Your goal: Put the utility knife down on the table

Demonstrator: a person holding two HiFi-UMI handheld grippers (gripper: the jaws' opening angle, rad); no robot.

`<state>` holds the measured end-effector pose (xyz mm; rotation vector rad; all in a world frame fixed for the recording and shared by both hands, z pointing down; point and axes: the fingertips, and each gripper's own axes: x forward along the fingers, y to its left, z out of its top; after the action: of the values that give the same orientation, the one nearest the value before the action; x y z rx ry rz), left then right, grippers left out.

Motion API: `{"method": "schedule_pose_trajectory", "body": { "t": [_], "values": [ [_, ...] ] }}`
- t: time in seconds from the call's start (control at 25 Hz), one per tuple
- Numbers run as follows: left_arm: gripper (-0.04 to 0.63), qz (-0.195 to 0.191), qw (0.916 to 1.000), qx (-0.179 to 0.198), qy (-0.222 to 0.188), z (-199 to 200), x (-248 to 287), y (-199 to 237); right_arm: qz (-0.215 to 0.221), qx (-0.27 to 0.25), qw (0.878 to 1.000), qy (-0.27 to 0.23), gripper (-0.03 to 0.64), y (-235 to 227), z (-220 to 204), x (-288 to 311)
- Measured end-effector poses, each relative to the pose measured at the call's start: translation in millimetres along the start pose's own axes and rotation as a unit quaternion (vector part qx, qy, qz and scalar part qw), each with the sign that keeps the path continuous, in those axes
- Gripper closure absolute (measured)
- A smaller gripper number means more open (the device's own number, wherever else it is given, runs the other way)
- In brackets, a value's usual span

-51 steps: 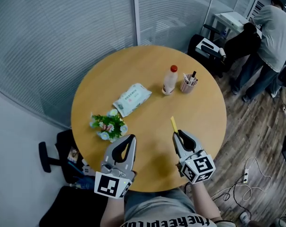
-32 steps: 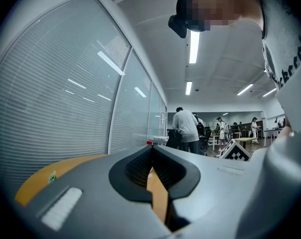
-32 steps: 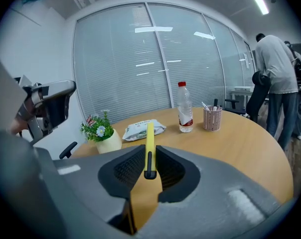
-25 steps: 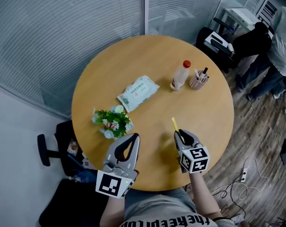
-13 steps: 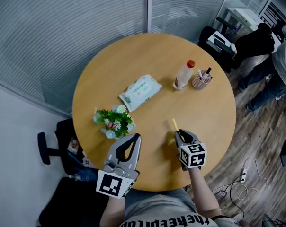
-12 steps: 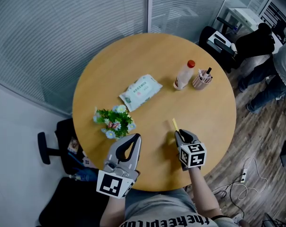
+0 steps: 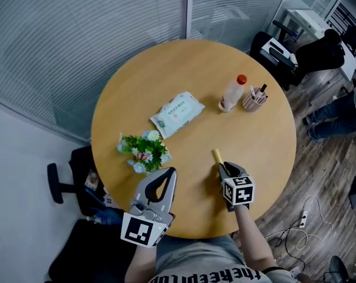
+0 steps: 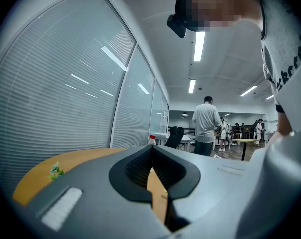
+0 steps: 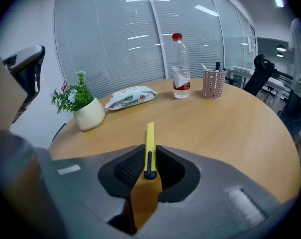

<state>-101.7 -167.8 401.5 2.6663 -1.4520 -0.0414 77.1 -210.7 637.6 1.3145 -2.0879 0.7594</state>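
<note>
Yellow utility knife [image 9: 150,133] clamped in right hand-held gripper [image 9: 149,152], tip jutting ahead over table [image 9: 230,123], left hand-held gripper [image 8: 151,156] closed

Nothing reads for certain: the black lettering on my grey shirt [image 7: 197,263] is upside down and cut off, and the print on the white-and-green wipes packet [image 7: 177,113] is too small.

Table [image 7: 166,69]: looked like smooth wood, with a soft sheen.
Utility knife [image 9: 150,133]: was smooth yellow plastic with a black slider.
Right gripper [image 9: 150,151]: had a matt grey plastic shell and black ribbed pads [image 9: 129,167].
Bottle [image 9: 177,63]: was clear, glossy plastic.
Wipes pack [image 9: 130,96]: wore shiny, crinkled film.
</note>
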Motion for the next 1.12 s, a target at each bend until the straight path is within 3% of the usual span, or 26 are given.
{"method": "schedule_pose_trajectory", "body": {
  "t": [0.76,1.12],
  "values": [
    [0.581,-0.003,1.0,-0.001,0.003,-2,-3,2,-0.023,-0.036,0.998,0.047,0.549,-1,-17,11],
    [0.581,-0.01,0.9999,0.001,0.0,-1,-2,-3,-0.019,-0.029,0.999,0.007,0.528,2,-3,0]
  ]
}}
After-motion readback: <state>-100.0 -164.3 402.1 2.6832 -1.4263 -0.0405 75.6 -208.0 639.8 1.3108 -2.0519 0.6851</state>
